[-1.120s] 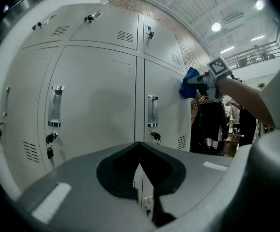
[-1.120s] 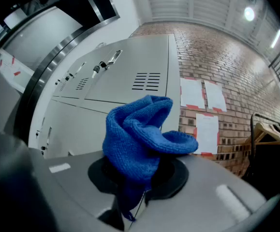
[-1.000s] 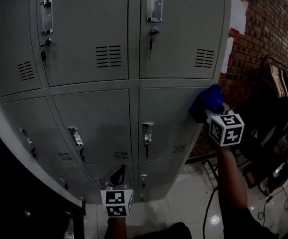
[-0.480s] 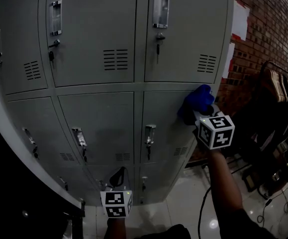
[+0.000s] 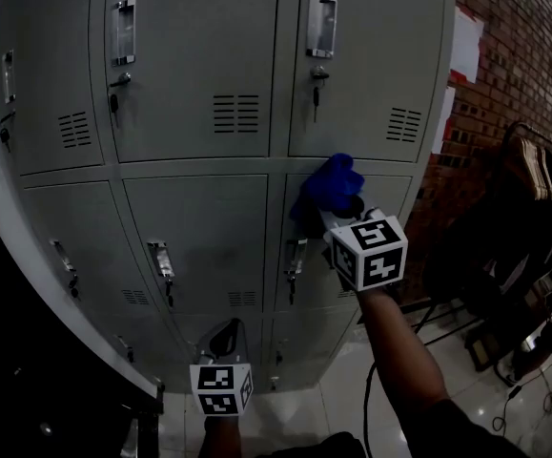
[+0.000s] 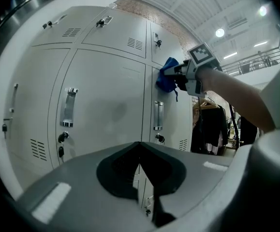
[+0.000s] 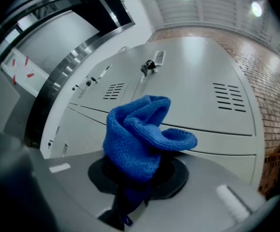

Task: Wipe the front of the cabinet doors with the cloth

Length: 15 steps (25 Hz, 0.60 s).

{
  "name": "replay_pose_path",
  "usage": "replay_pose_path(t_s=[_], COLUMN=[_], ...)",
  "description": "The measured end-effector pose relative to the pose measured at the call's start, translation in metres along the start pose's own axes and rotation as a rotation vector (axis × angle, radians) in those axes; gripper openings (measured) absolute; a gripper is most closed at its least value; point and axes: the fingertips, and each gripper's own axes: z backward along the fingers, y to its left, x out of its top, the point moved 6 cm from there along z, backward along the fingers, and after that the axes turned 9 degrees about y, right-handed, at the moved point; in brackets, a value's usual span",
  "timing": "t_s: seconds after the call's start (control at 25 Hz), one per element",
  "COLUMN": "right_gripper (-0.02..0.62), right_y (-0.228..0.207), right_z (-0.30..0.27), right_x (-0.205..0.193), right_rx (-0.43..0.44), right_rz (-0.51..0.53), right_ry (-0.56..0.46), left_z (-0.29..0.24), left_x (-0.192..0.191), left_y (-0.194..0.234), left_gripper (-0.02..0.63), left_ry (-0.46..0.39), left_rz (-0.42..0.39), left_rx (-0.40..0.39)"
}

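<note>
pinching cloth — right tongs, at cabinet door

The right claw, clamped on the blue cloth, slides left across the middle-row right door. It goes from the edge by the brick wall to the upper left part, just above the handle.

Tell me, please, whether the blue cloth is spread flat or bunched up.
Bunched up: the blue cloth rises as a crumpled wad from the shut right tool, folds curling over.
</note>
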Motion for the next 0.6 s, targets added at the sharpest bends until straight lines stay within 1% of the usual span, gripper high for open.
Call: replay_pose_path(t_s=[0.16,0.36,0.48,0.6], right_gripper=[0.081,0.083,0.083,0.083], right_y=[0.027,0.039,0.027,-0.004], right_z=[-0.011,-0.015,-0.001,0.020], right_x=[0.010,0.015,0.008,-0.014], right_rx=[0.037,0.077,0.059,0.001], right_rz=[0.055,0.081,0.057,0.026], right_ry=[-0.002,0.005,-0.004,0.019], left_z=[0.003,0.007,0.012,0.015], left_x=[0.000,0.005,0.007,0.006], left_y=[-0.001,-0.001,0.001,0.002], left_gripper=[0.014,0.014,0.014,0.014], left_ry=[-0.002,-0.013,-0.022,-0.020], left_rz=[-0.004,-0.004,0.001,0.007], left_rx=[0.005,0.008,0.019,0.025])
